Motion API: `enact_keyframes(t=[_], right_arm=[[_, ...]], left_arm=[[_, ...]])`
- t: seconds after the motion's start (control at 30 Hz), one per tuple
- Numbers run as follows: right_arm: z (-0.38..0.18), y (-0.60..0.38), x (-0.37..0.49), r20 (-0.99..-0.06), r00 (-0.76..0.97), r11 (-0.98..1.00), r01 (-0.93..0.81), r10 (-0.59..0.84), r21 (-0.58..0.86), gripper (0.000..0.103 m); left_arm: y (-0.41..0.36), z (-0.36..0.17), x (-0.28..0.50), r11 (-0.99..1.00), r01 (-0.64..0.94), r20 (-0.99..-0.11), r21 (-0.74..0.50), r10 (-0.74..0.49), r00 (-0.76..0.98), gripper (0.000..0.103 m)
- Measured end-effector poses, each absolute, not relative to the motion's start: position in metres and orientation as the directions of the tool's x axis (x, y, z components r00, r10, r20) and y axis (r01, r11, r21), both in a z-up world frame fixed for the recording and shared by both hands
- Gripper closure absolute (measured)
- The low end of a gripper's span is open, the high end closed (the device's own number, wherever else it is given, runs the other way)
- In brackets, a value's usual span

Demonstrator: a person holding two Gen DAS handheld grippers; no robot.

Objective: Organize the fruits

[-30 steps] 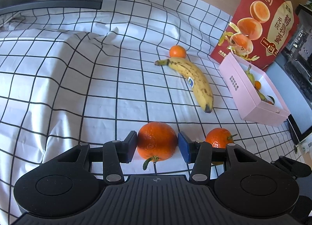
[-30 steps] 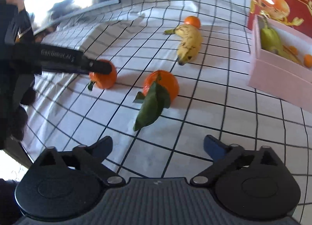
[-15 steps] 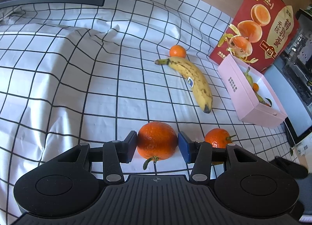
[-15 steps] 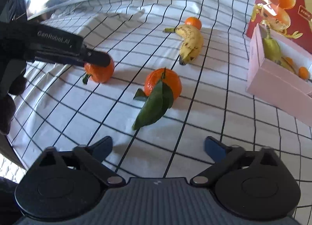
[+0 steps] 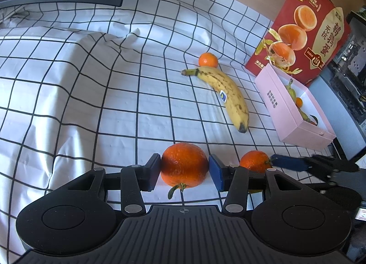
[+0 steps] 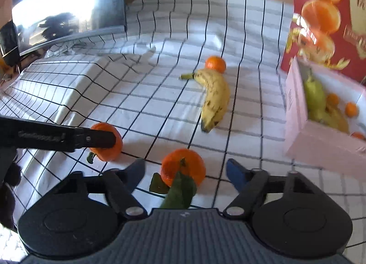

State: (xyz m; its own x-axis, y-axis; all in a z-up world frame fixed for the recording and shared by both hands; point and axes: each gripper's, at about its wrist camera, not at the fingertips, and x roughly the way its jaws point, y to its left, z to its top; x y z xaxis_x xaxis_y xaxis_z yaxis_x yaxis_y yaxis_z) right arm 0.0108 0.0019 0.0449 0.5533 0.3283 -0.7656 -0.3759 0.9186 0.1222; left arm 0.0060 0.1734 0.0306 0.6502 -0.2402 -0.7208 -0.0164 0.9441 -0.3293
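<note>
So the left tool [image 5: 184, 170] has its pads pressed on both flanks of an orange [image 5: 184, 166], pinching it at the widest part, stem side turned back toward the camera, low over the checked cloth [image 5: 91, 94]. That grip across the middle looks chosen so the round fruit can't squirt out. Right of that orange, the right tool [image 6: 185, 171] stands spread wide with the leafy orange [image 6: 183, 167] between its blue tips, neither tip touching yet; I'd say the gap is there to clear the leaf [image 6: 179, 191]. Beyond the held orange lies the banana [image 5: 225, 94], a small orange [image 5: 207, 59] at its stem. Far right of it, the pink box [image 5: 276, 96] already holds fruit, the likely destination.
</note>
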Motion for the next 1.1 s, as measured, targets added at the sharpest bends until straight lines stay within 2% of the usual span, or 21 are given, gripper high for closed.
enact_keyframes(t=[0.13,0.2,0.27,0.63,0.87,1.0,1.1], right_arm=[[0.034,0.007,0.019,-0.787,0.532,0.919,-0.381,0.311,0.106,0.039],[0.032,0.010,0.020,-0.795,0.525,0.914,-0.396,0.304,0.089,0.052],[0.032,0.011,0.020,-0.800,0.512,0.907,-0.411,0.312,0.091,0.056],[0.050,-0.014,0.009,-0.801,0.525,0.920,-0.384,0.288,0.079,0.057],[0.076,-0.063,0.001,-0.777,0.577,0.951,-0.296,0.251,0.087,0.057],[0.095,-0.101,-0.002,-0.756,0.622,0.974,-0.209,0.203,0.090,0.057],[0.118,-0.134,-0.002,-0.723,0.669,0.984,-0.148,0.171,0.096,0.057]], left_arm=[[0.171,0.031,0.007,0.949,-0.015,-0.725,-0.315,-0.230,0.650,0.051],[0.169,0.031,0.010,0.952,-0.016,-0.728,-0.307,-0.224,0.648,0.051],[0.167,0.031,0.014,0.954,-0.017,-0.733,-0.300,-0.220,0.644,0.050],[0.143,0.026,0.037,0.972,-0.005,-0.769,-0.236,-0.183,0.613,0.050],[0.129,0.038,0.038,0.976,0.010,-0.770,-0.218,-0.179,0.612,0.051],[0.111,0.074,0.039,0.967,0.082,-0.718,-0.240,-0.234,0.655,0.051],[0.088,0.118,0.048,0.951,0.165,-0.633,-0.262,-0.298,0.714,0.051]])
